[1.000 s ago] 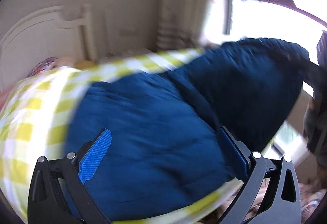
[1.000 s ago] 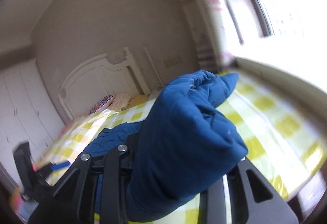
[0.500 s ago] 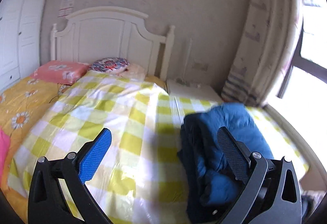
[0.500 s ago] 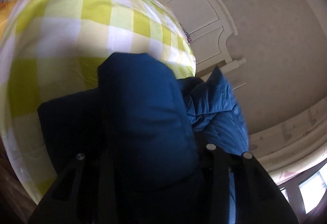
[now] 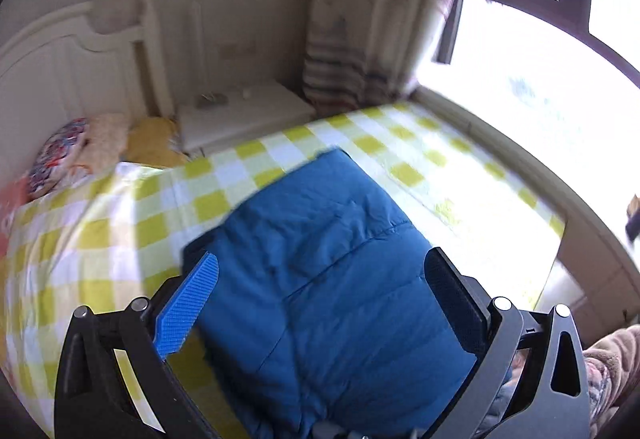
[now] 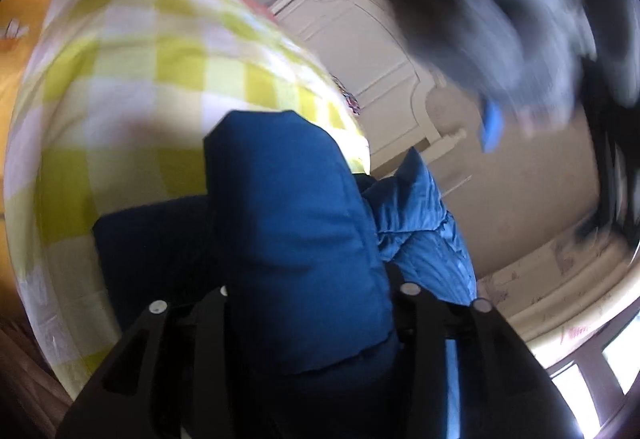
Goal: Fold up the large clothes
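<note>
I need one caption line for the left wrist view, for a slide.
Open left gripper hovering over a folded blue padded jacket on a yellow-checked bed cover.

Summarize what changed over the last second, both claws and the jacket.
The left claw swung off the blue jacket toward the headboard, then back over it; it is open and empty. The right claw rolled over, carrying its thick fold of jacket along, and its jaws have just been opening with the fold between them. Unchanged: the jacket stays on the yellow-checked bedspread.
</note>
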The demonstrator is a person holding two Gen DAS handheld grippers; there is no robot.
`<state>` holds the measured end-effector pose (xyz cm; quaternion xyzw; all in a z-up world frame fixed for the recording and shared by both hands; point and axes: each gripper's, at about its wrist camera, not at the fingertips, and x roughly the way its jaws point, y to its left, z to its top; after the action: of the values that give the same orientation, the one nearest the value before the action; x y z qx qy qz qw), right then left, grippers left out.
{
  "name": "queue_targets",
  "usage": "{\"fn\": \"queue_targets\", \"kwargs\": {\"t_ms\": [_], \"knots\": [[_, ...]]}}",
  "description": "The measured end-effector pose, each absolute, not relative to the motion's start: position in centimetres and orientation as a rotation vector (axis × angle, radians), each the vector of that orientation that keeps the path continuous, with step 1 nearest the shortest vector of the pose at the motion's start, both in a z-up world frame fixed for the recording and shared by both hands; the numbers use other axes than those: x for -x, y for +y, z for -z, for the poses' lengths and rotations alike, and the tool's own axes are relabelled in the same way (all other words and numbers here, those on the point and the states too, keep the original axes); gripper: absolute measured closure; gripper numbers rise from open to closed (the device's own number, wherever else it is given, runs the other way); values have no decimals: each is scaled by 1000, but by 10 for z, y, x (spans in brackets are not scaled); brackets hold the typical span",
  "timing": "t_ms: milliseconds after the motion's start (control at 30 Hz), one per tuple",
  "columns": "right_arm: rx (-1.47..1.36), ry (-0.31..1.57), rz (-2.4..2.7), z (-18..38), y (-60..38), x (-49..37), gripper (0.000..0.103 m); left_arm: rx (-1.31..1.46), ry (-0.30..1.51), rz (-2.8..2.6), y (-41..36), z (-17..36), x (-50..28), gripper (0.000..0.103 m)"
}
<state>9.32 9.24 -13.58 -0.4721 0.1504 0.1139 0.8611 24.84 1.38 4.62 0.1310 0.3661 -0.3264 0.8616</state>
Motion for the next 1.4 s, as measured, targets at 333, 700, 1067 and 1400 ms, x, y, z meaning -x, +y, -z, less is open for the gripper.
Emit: {"fn": "queue_targets", "kwargs": {"t_ms": [333,700,1067,1400], "knots": [[737,344,-565,81,31,-46,46,-157,904,564,65,68,-307,4],[418,559,-507,76,-24,-99,45,-125,733,483,74,68,-277,4],[493,565,-583,95,-45,-103,53,-293,611,315,64,-12,-236,4],[486,538,-646,38,-59,-70,53,-114,717,208,91,67,-243,4]]}}
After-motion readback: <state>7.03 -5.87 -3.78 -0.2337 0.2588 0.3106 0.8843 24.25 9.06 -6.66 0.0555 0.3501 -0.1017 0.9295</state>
